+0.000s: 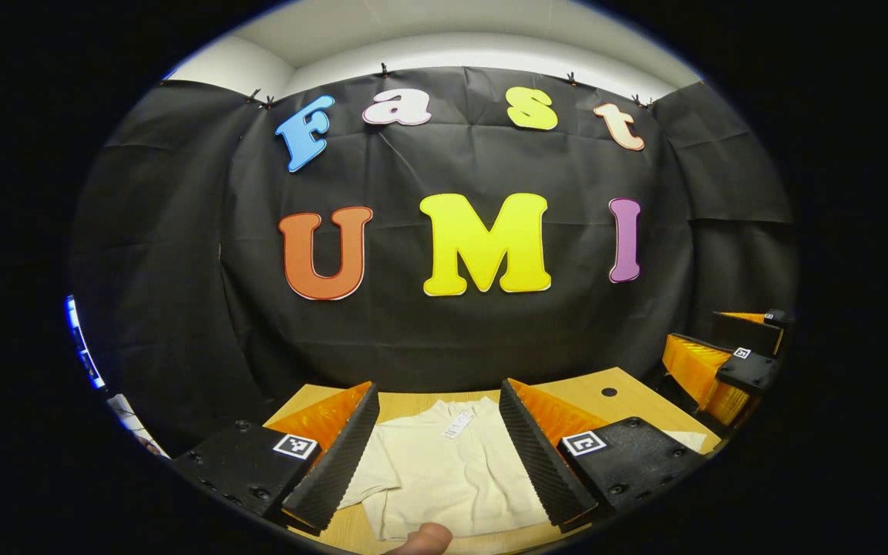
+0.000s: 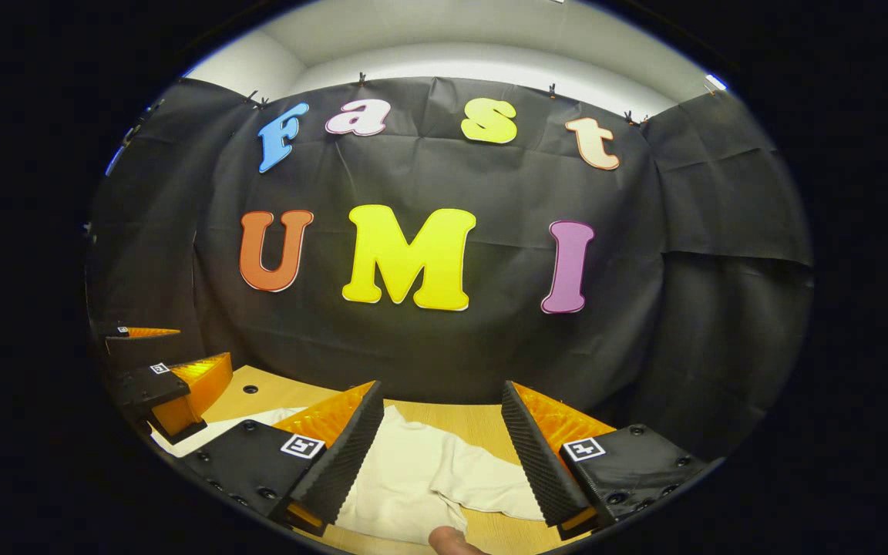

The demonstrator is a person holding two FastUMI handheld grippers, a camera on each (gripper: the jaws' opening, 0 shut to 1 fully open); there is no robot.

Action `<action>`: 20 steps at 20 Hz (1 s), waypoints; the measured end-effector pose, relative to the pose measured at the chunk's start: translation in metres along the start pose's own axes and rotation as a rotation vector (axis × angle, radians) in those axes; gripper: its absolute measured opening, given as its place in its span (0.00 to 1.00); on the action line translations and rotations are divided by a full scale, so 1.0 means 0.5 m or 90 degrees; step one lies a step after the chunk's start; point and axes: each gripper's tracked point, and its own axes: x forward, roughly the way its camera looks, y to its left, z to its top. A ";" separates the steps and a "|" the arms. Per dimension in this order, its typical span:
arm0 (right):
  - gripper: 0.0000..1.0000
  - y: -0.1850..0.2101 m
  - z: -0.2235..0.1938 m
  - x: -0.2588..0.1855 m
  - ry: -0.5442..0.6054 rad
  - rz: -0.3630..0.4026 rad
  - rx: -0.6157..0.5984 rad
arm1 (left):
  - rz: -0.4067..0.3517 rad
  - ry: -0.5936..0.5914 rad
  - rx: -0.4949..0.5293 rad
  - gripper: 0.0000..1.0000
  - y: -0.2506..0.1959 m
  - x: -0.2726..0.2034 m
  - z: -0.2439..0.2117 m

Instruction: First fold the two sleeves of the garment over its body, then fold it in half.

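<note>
Garment [image 1: 444, 470] lies flat on my wooden table [image 1: 629, 401], cream and spread out; my left gripper [image 1: 438, 451] and right gripper [image 2: 440, 455] hang above it, jaws wide, holding nothing.

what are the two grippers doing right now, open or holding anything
Left gripper: open, holding nothing, above the cream garment.
Right gripper: open, holding nothing, above the garment's sleeve.

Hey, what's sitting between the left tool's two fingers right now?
In the left gripper view, the left tool stands open, and the cream garment lies flat on the wooden table between its fingers, ungripped.
</note>
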 end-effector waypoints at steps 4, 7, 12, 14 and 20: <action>0.96 -0.029 -0.008 0.014 0.008 -0.012 0.006 | -0.002 0.003 0.000 0.99 -0.012 0.003 -0.003; 0.97 -0.093 -0.026 0.038 0.019 -0.044 0.015 | 0.002 0.007 0.001 0.99 -0.028 0.003 -0.004; 0.97 -0.284 -0.143 0.082 0.067 -0.147 0.025 | 0.015 0.014 0.003 0.99 -0.056 -0.003 -0.005; 0.98 -0.364 -0.229 0.093 0.115 -0.181 0.029 | 0.029 0.025 0.001 0.99 -0.065 -0.005 -0.012; 1.00 -0.607 -0.568 0.048 0.336 -0.316 0.087 | 0.065 0.026 -0.020 0.99 -0.101 -0.015 -0.003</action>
